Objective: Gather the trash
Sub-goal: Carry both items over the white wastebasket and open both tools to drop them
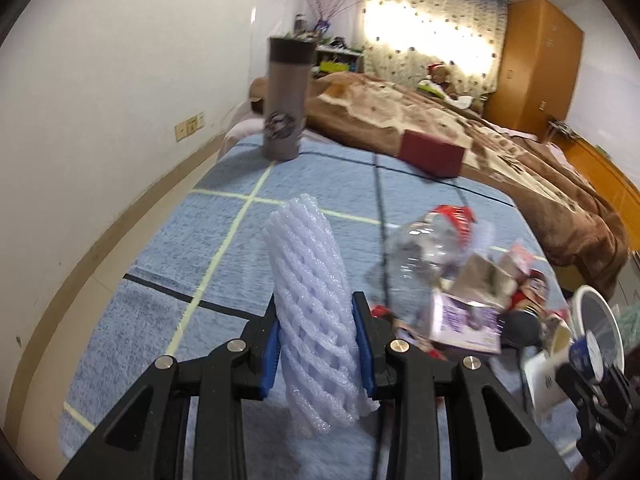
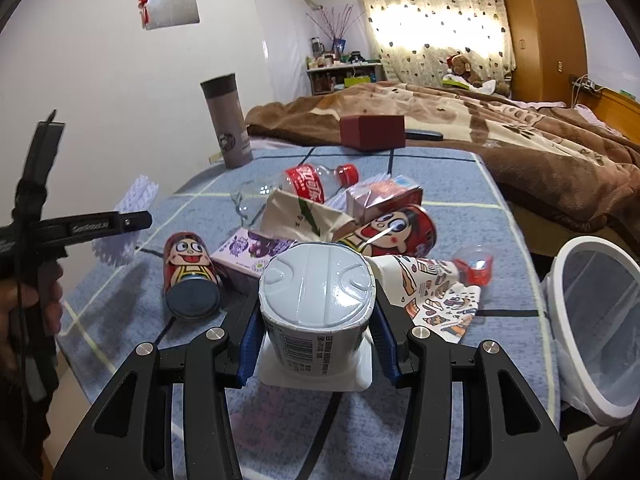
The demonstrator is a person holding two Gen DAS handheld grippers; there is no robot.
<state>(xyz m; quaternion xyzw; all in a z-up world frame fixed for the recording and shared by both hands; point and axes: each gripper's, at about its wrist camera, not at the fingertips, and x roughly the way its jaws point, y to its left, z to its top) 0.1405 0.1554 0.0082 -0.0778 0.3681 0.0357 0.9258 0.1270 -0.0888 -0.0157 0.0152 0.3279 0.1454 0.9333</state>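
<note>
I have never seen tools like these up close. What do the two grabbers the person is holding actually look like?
Both the left gripper and the right gripper are black angular plastic frames with triangular cut-outs and round silver bolts at the joints. Each finger carries a blue pad on its inner face. The right view shows the left gripper side-on, with a black cord and a handle with small white lettering.

Trash pile crowds mid-bed — bare blanket lies left.

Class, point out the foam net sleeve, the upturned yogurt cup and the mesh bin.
foam net sleeve (image 1: 316,312), left wrist view, its middle.
yogurt cup (image 2: 318,284), right wrist view, its base.
mesh bin (image 2: 560,264), right wrist view, its rim.
</note>
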